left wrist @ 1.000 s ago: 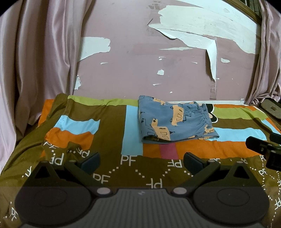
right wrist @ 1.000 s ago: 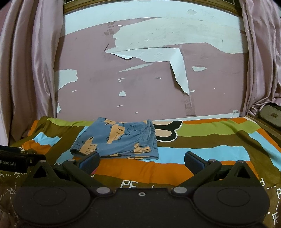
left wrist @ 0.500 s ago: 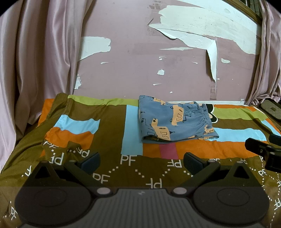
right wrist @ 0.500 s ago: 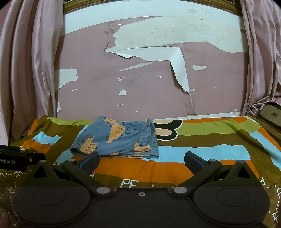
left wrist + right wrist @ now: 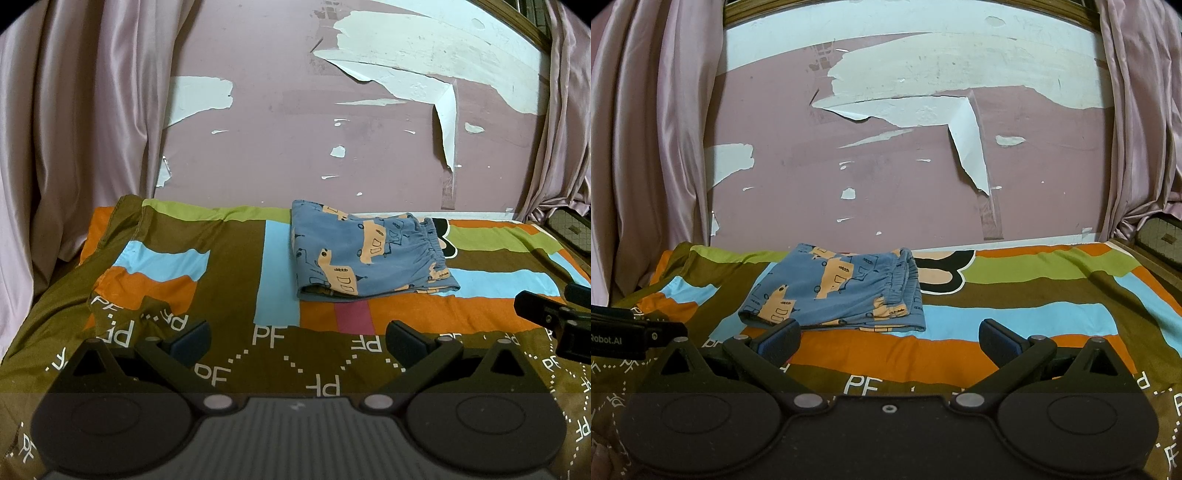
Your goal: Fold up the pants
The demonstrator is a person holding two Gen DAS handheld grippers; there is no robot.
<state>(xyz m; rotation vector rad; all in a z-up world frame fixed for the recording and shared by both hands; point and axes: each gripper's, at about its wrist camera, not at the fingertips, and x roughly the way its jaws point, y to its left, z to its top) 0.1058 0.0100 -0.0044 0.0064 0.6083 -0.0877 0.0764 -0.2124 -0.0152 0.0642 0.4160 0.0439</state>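
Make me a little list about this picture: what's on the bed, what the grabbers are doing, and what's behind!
pants: blue pants with orange cars, folded in a neat pile
where: on the striped bedspread, toward the wall
waistband: on the pile's right side
left gripper: open, empty, short of the pants
right gripper: open, empty, short of the pants
behind: pink wall with peeling paint, curtains at both sides
folding: looks finished

Folded pants (image 5: 838,291) lie on the bedspread (image 5: 1015,291); right tongs (image 5: 889,338) gape, apparently empty.
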